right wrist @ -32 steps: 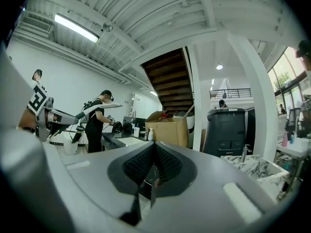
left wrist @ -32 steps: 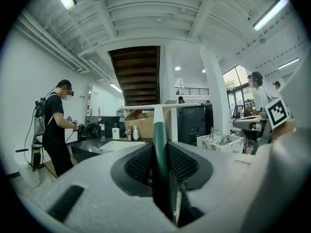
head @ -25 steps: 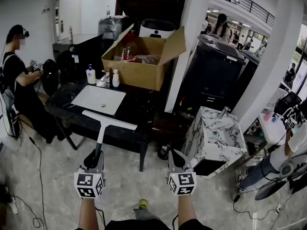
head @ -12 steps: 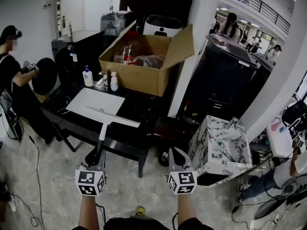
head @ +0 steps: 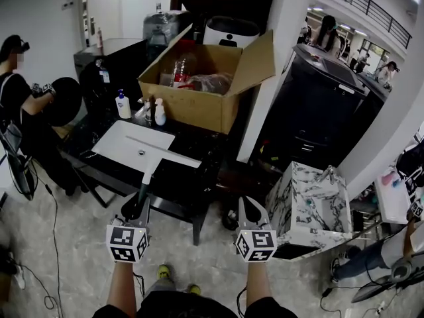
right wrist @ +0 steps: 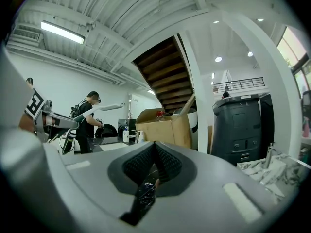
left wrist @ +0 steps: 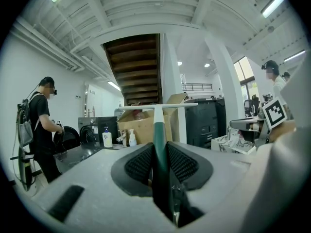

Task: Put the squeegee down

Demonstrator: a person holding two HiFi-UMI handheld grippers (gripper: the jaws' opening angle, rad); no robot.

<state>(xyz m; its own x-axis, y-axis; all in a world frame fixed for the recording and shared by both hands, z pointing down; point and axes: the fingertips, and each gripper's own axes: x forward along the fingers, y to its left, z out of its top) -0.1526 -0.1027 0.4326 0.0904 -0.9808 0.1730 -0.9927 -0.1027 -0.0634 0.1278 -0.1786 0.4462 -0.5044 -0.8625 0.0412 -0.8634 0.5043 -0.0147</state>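
Note:
A squeegee (head: 146,177) with a dark green handle and a long white blade sticks forward out of my left gripper (head: 136,208), which is shut on the handle. In the left gripper view the handle (left wrist: 159,130) runs straight up between the pads, and the blade lies level across the top. The blade hangs over the near edge of a black table (head: 177,179), close to its white basin (head: 134,144). My right gripper (head: 250,208) is held beside it, to the right, shut with nothing in it (right wrist: 154,152).
A big open cardboard box (head: 192,106) and pump bottles (head: 124,105) stand at the table's back. A white pillar (head: 265,65) rises behind it. A marble-patterned sink unit (head: 308,207) sits at the right, and a person (head: 20,105) works at the left.
Both grippers and the view have come forward toward the black table. The squeegee's blade now reaches over the table's near edge, still in the left gripper.

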